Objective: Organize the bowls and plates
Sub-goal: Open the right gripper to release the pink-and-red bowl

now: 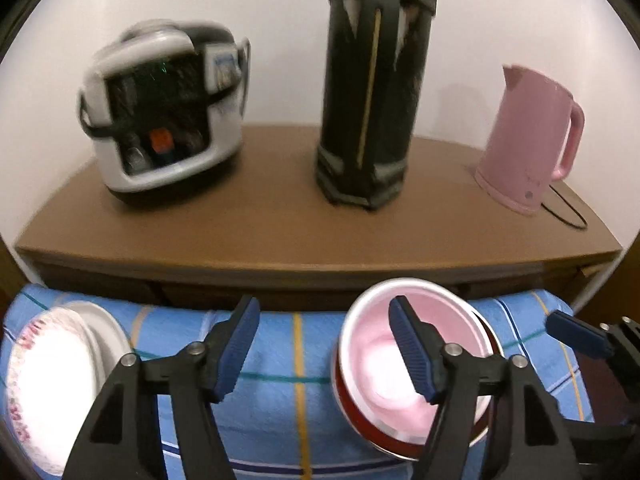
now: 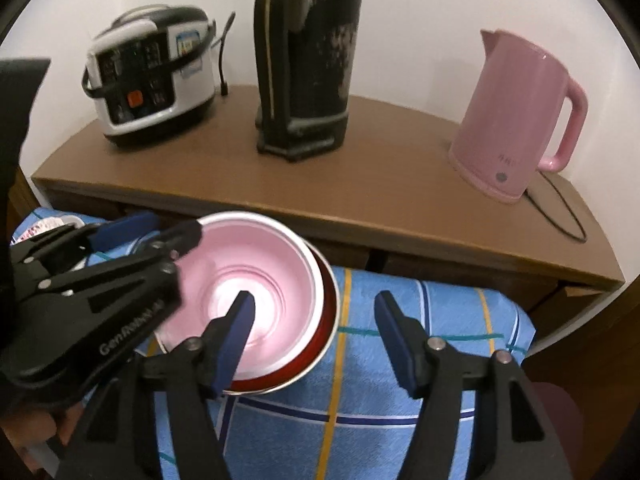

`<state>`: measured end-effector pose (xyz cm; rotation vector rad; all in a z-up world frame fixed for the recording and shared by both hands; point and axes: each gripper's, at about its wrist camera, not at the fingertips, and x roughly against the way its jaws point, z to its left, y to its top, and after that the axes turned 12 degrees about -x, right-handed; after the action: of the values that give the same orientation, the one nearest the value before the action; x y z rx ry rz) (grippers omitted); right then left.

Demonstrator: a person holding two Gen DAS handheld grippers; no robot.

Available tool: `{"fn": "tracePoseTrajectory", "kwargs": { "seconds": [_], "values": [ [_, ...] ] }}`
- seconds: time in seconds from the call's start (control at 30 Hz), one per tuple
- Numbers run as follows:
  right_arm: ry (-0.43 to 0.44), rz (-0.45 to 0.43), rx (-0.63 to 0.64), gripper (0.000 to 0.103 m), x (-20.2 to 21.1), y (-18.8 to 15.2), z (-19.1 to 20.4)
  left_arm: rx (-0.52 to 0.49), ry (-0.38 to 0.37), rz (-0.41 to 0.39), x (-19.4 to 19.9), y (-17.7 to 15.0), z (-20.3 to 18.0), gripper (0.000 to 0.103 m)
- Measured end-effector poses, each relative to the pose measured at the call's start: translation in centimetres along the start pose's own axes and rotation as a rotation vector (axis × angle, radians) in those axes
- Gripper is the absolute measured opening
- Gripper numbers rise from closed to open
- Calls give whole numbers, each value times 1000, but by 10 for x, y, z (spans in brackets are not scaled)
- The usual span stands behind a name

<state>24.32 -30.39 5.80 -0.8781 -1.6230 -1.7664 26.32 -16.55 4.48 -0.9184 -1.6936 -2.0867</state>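
Bowls: pink bowl [image 1: 384, 364] nested in a red bowl [image 2: 326, 312] on the blue cloth [image 1: 280, 352], plates [image 1: 60, 364] left of it. Both grippers [image 1: 324, 348] [image 2: 316, 332] hover spread, empty.

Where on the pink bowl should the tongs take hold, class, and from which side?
Grip the pink bowl by its thin raised rim, one finger inside, one outside. It sits upright, nested in a red bowl, so come from above on the right, where the right tongs hang open.
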Motion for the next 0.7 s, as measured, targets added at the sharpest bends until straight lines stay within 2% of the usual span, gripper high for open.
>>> {"fn": "tracePoseTrajectory", "kwargs": {
  "seconds": [0.3,0.7],
  "values": [
    [27,6,-65,63,17,-10,-16,-15,8,-86,29,-10,-13,70],
    [45,-40,-197,64,60,-44,-50,-56,27,-99,63,-41,-32,70]
  ]
}}
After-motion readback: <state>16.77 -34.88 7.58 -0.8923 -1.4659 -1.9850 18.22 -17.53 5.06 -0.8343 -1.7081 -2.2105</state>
